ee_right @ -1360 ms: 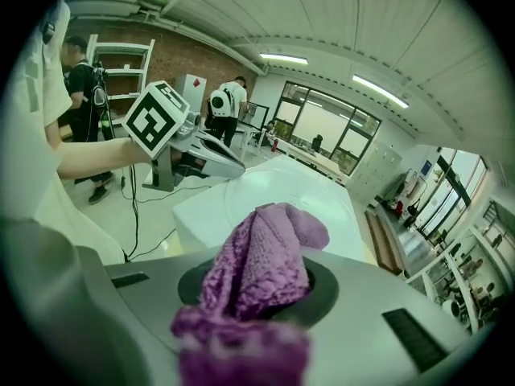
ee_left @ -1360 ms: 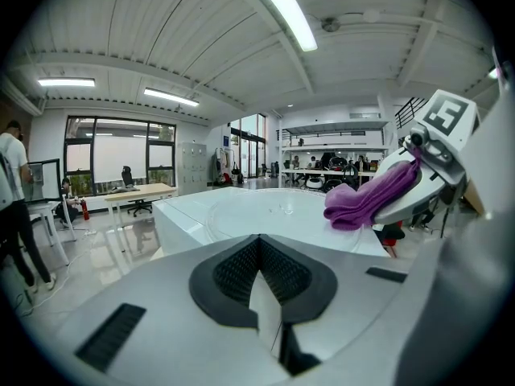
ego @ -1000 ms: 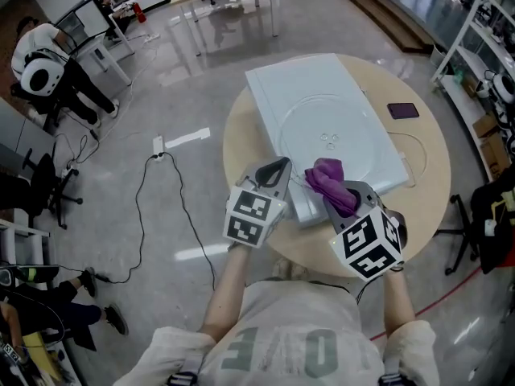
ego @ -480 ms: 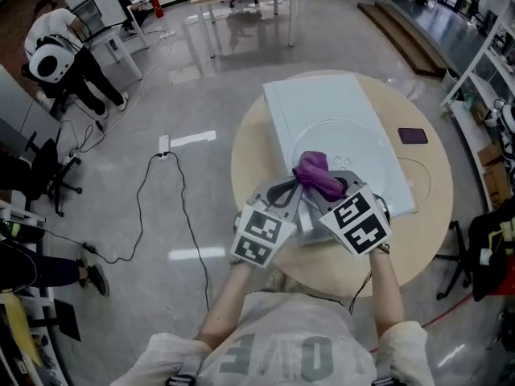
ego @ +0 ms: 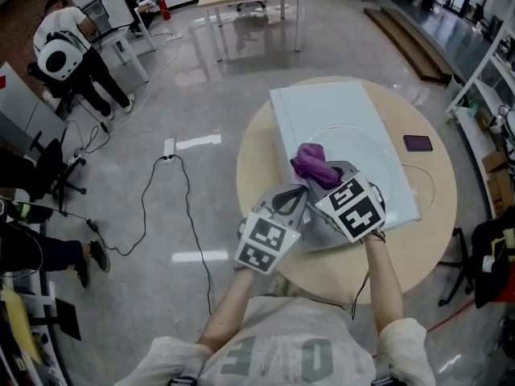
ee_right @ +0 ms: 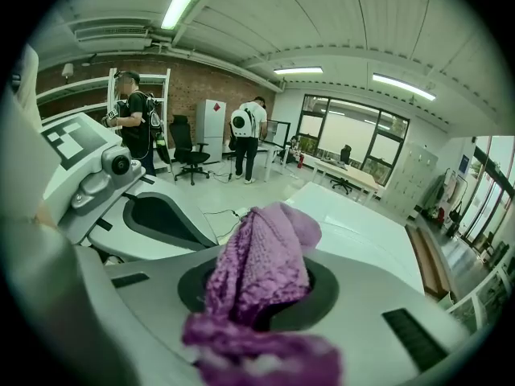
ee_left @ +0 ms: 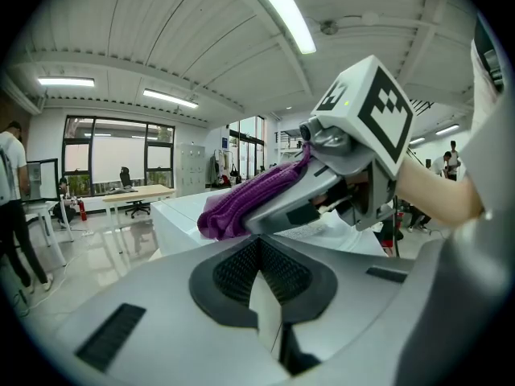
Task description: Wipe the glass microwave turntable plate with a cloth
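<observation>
Head view: the glass turntable plate (ego: pixel 368 153) lies flat on a white slab (ego: pixel 322 107), which rests on the round wooden worktop (ego: pixel 259 163). Only the plate's circular outline can be made out.

The right gripper (ego: pixel 328 179) has its jaws closed on a purple cloth (ego: pixel 313 165). In the right gripper view the knit is bunched between the jaws and spills out over them. The cloth sits at about the 9 o'clock rim of the plate. Whether it presses on the glass or hangs just above cannot be told.

The left gripper (ego: pixel 299 194) lies just beside the right one, at the slab's 7 o'clock corner. In the left gripper view its jaws are drawn together. A pale sliver shows between them and cannot be identified.

A dark phone (ego: pixel 418 143) lies on the worktop at 3 o'clock, well apart.

Progress, judged: the cloth is in hand and brought to the plate's edge. No wiped or unwiped zone can be distinguished on the glass. The centre and the far half, from 12 to 3 o'clock, are taken as still to be covered.
</observation>
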`<state>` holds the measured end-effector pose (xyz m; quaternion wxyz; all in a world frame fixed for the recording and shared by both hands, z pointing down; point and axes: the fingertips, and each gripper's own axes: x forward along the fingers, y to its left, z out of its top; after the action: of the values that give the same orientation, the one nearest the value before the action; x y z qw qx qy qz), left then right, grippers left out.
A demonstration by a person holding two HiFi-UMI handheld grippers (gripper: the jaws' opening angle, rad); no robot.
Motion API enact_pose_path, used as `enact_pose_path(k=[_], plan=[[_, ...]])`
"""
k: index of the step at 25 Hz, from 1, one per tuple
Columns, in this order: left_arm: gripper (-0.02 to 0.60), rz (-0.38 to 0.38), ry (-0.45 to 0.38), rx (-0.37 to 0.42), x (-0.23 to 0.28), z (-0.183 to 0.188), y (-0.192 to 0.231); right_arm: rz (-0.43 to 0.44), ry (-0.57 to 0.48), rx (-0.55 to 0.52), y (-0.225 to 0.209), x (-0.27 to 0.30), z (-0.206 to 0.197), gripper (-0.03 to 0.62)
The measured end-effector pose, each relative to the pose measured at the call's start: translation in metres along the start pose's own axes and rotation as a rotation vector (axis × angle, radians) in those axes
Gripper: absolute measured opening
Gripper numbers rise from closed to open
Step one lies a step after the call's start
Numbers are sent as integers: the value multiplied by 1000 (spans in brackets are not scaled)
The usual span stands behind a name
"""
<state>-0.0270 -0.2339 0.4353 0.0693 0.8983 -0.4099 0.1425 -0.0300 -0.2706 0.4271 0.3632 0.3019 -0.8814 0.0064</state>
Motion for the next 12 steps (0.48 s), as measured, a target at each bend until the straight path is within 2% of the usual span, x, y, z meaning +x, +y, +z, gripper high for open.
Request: enact_pose_path(k=[6, 12], plan=[[-5, 1, -3, -3, 1, -1, 0, -11, 5, -29, -2, -4, 1, 48], [-5, -2, 3, -3, 2, -1, -1, -106, -35, 4, -38, -14, 18, 48]])
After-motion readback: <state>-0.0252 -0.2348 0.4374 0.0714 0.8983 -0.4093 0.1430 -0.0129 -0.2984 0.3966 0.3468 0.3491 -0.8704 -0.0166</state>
